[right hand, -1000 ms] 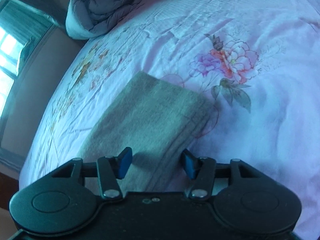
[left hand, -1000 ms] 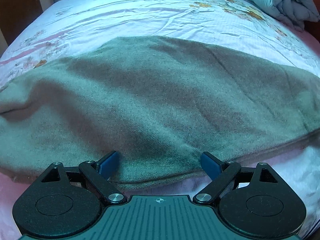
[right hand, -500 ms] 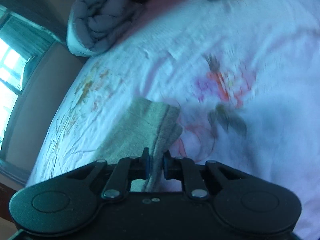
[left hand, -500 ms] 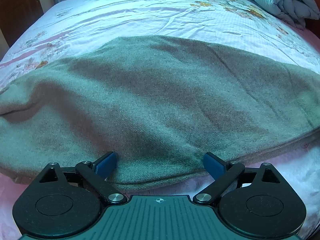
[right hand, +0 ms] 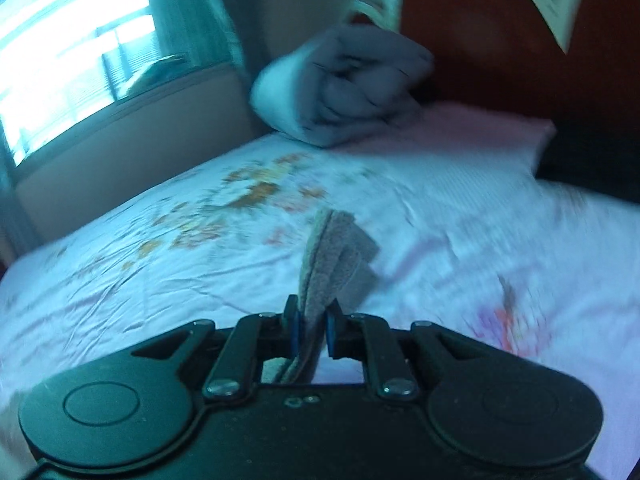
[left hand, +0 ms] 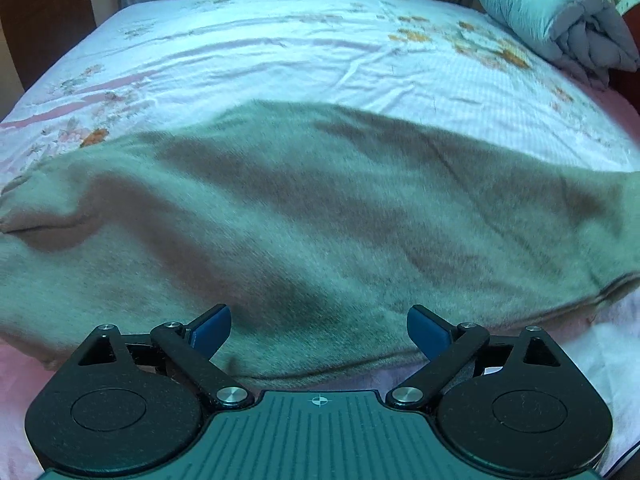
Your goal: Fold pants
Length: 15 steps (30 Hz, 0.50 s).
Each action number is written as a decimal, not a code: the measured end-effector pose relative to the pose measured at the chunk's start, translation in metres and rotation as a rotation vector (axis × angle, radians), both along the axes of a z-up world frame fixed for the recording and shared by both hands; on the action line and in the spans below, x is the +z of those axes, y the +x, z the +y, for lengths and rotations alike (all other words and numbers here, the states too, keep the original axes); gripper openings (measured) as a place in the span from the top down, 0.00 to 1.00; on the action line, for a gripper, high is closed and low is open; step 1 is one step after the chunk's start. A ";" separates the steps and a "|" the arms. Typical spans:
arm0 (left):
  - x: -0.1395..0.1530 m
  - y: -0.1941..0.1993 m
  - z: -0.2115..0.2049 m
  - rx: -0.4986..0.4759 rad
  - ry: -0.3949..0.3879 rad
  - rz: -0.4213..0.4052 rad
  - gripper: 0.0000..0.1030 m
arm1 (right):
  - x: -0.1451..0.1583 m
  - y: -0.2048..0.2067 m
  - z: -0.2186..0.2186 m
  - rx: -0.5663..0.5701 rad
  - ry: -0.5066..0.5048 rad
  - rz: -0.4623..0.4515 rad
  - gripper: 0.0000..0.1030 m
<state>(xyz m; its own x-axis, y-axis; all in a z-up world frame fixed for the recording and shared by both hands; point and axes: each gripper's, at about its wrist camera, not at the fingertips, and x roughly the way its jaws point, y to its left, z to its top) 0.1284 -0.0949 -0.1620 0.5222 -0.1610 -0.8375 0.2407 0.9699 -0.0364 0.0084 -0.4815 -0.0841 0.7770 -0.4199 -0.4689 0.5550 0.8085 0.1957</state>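
The grey-green fleece pants (left hand: 304, 216) lie spread across the flowered bed sheet (left hand: 280, 52), filling the left wrist view. My left gripper (left hand: 319, 330) is open, its blue pads either side of the pants' near edge, low over the cloth. My right gripper (right hand: 311, 326) is shut on the pants' leg end (right hand: 334, 258), which sticks up out of the jaws, lifted above the sheet (right hand: 160, 280).
A rolled grey quilt (left hand: 560, 24) lies at the head of the bed, also in the right wrist view (right hand: 344, 88). A dark red headboard (right hand: 500, 48) stands behind it. A window (right hand: 76, 52) is at the left. A wooden door (left hand: 44, 20) is at the far left.
My right gripper shut on the pants' leg end and lifted it off the sheet, swinging up toward the headboard. My left gripper stayed open and backed off slightly.
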 end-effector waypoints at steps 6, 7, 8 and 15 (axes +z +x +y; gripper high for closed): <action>0.015 0.002 0.027 0.047 -0.017 -0.038 0.08 | 0.029 0.023 0.073 0.221 -0.206 -0.010 0.96; 0.017 0.002 0.033 0.059 -0.017 -0.045 0.08 | 0.032 0.027 0.087 0.260 -0.232 -0.010 0.96; 0.019 0.002 0.039 0.071 -0.015 -0.051 0.08 | 0.034 0.031 0.100 0.300 -0.254 -0.010 0.96; 0.024 -0.001 0.083 0.144 0.005 -0.084 0.08 | 0.026 0.055 0.187 0.575 -0.366 0.003 0.96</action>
<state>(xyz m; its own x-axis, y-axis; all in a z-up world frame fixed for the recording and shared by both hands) 0.1278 -0.0124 -0.1380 0.6074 -0.0752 -0.7908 0.1013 0.9947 -0.0167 0.0636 -0.2946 -0.0579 0.9231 -0.0721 -0.3776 0.0169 0.9889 -0.1476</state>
